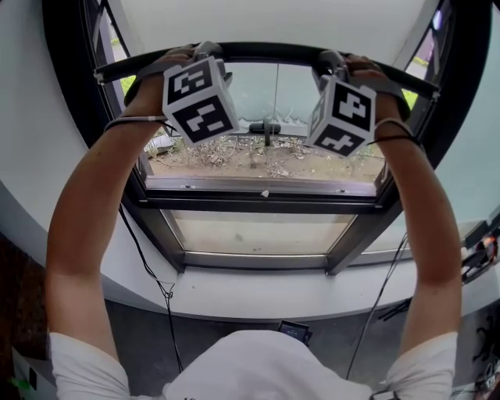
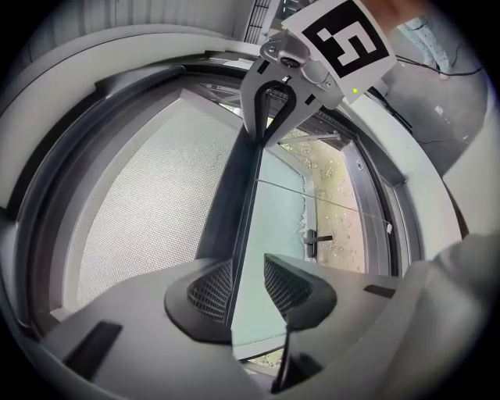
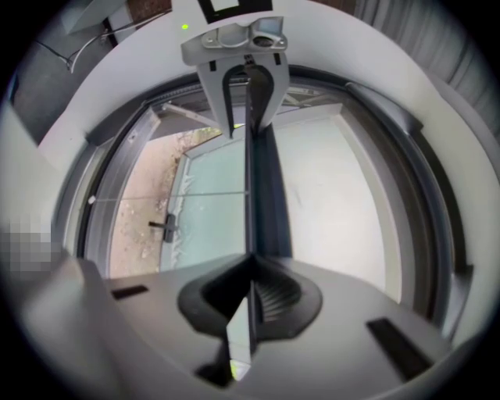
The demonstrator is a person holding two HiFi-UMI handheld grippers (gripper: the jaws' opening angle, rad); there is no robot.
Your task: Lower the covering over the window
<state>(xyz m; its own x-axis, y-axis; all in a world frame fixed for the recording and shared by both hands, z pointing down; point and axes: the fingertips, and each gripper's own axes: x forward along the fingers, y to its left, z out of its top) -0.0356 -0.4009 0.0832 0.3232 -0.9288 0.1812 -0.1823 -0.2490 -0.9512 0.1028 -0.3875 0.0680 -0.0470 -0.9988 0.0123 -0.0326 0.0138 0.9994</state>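
Observation:
The blind's black bottom bar [image 1: 266, 53] runs across the top of the window, with the pale blind fabric [image 1: 273, 19] above it. My left gripper [image 1: 205, 51] grips the bar left of centre and my right gripper [image 1: 332, 62] grips it right of centre. In the left gripper view the bar [image 2: 226, 203] passes between the jaws of the left gripper [image 2: 248, 285], which stand partly apart and hold it. In the right gripper view the jaws of the right gripper [image 3: 248, 293] are pinched tight on the bar's thin edge [image 3: 266, 195]. Each view shows the other gripper further along the bar.
Below the bar the window glass is bare, with a black handle [image 1: 266, 127] and gravel outside. The dark window frame [image 1: 258, 201] and a curved white sill [image 1: 234, 293] lie beneath. Cables [image 1: 148, 266] hang by the wall at lower left and right.

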